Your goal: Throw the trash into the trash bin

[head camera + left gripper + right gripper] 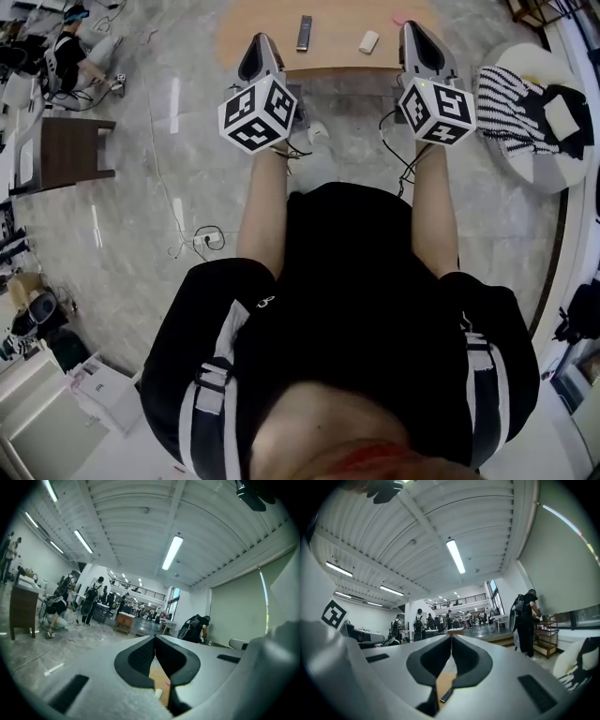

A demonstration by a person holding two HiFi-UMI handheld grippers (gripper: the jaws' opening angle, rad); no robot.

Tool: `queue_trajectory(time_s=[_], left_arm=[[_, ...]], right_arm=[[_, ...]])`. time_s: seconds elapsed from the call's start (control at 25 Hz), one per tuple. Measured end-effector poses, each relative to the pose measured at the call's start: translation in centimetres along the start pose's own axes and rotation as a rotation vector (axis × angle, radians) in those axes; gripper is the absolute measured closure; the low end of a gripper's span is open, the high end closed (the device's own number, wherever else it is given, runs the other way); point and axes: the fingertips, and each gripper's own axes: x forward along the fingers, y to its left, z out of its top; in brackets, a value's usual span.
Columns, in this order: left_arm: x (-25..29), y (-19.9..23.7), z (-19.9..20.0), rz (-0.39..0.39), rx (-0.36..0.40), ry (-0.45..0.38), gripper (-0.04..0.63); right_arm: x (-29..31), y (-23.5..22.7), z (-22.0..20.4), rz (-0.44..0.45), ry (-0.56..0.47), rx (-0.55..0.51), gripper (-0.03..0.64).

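Observation:
In the head view both grippers are held level, side by side, over the near edge of a wooden table (337, 58). On it lie a black remote (305, 32), a small white piece of trash (368, 41) and a pink bit (398, 17). My left gripper (259, 41) is shut with nothing in it; its tips meet (155, 637) and below them show the white piece (158, 693) and the pink bit (168, 683). My right gripper (413, 28) is also shut and empty (451, 637), with the remote (446, 695) below it. No trash bin is in view.
A round seat (514, 155) with a black-and-white striped cloth (511, 105) stands to the right. A dark wooden stool (70, 150) stands at the left. Cables (202, 239) lie on the marble floor. People work at desks far across the hall (89, 604).

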Motion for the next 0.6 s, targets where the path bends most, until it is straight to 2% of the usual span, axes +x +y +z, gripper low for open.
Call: queue_trajectory(time_s=[0.12, 0.32, 0.6], left_arm=[[3.8, 0.9, 0.1, -0.021, 0.036, 0.034, 0.588], [9.9, 5.0, 0.1, -0.011, 0.032, 0.087, 0.588], [17.7, 11.7, -0.6, 0.024, -0.046, 0.125, 0.588]], right_arm=[[4.4, 0.0, -1.1, 0.004, 0.014, 0.049, 0.604], [12.0, 1.9, -3.7, 0.034, 0.080, 0.061, 0.604], [21.9, 3.8, -5.6, 0.065, 0.174, -0.004, 0.604]])
